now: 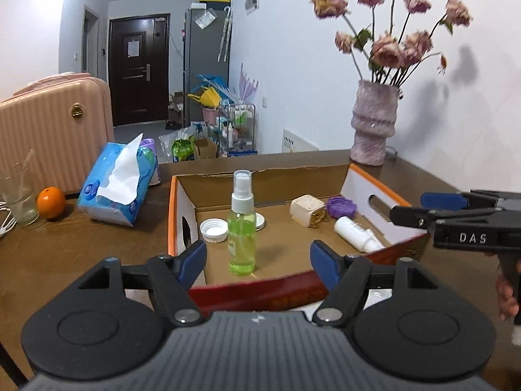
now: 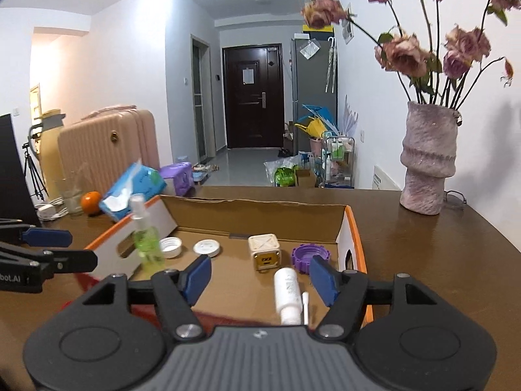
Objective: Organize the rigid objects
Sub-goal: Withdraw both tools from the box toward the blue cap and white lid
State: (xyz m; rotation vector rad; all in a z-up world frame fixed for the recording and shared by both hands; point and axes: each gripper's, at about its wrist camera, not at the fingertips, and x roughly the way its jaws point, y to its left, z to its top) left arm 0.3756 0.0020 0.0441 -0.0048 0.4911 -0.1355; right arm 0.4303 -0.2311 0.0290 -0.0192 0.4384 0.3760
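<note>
A hallway with a dark door lies behind a brown tabletop (image 1: 97, 247) that carries an open cardboard box (image 1: 361, 179), at the centre of both views. Inside it the green spray bottle (image 1: 241, 228) stands upright at the near left, two white caps lie at its 10 and 2 o'clock, and the cream cube (image 1: 307, 210), purple lid (image 1: 341, 206) and white bottle (image 1: 356, 233) cluster toward 3 o'clock, the white bottle on its side. The left gripper (image 1: 259, 264) hangs spread and empty in front of the spray bottle; the right gripper (image 2: 260, 277) is likewise spread, holding nothing, above the white bottle (image 2: 286, 293). Both loads look delivered, so the sound move is probably to lift each gripper clear without clipping the upright bottle or the box wall, then pick the next loose item. Only the left wrist view shows the person's hand (image 1: 506, 293) on the other handle and the tissue pack (image 1: 120, 185) in full; only the right wrist view shows a thin white stick beside the white bottle, glasses by the vase (image 2: 426, 159), and a tripod at 9 o'clock.
</note>
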